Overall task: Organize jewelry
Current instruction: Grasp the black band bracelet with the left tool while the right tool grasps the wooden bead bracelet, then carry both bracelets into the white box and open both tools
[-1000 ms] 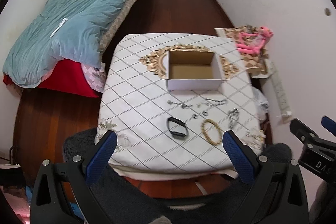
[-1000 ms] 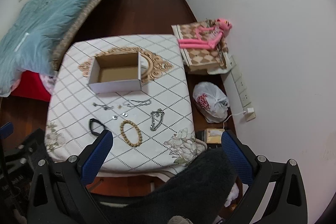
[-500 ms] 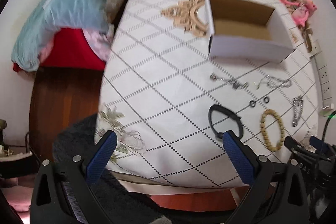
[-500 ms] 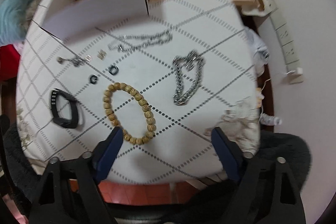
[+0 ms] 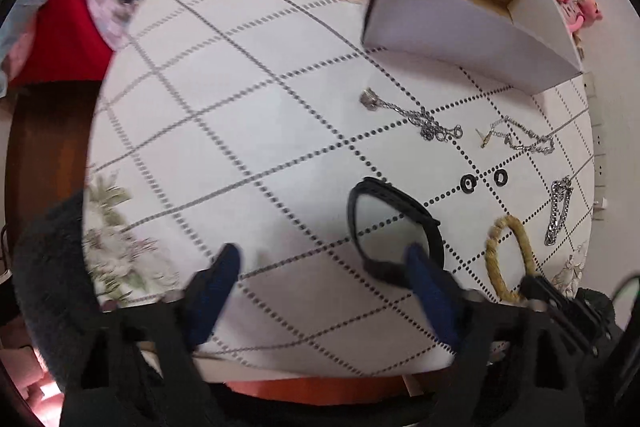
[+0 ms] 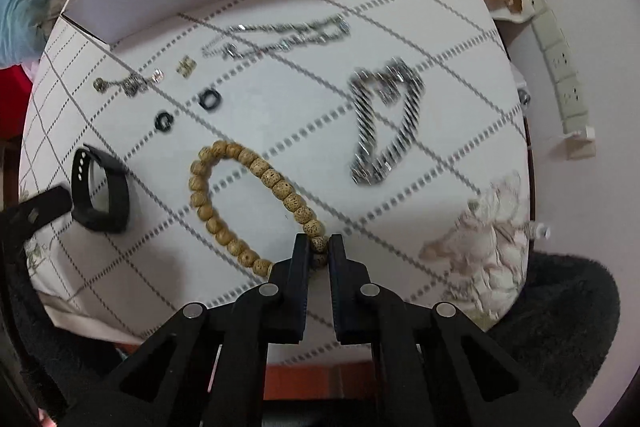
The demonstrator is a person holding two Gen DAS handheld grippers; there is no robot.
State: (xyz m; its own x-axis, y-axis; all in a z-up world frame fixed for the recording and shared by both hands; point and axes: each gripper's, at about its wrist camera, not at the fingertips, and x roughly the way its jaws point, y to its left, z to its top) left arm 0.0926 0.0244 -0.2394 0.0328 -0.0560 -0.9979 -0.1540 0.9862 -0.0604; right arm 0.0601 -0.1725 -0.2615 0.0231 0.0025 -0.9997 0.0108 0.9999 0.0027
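Right hand-held gripper [image 6: 319, 250] has its jaws drawn close on the near end of the wooden bead bracelet [image 6: 248, 203], clamped on a bead or two at the bottom centre of the right wrist view. The bracelet's loop runs away from the jaws toward the upper left of the frame, long axis slanting that way, flat on the quilted surface [image 6: 440, 39]. Left hand-held gripper [image 5: 324, 267] stands wide apart, holding nothing; its right finger overlaps the near end of the black band [image 5: 394, 223], which sits low and right of centre in the left wrist view. The open white box [image 5: 460, 7] lies in the upper right of that view, beyond the thin chains [image 5: 424, 121], well apart from both grippers. The coming move likely turns on this: the box lies straight ahead, past the small black rings [image 6: 210, 99] and the heavy silver chain [image 6: 384, 123], so the beads must be lifted clear and carried over them. Half a second ago the right jaws were spread either side of the bracelet's near end; now they have shut on it. The left gripper has dropped closer to the band, and both views sit lower over the surface than a second ago.
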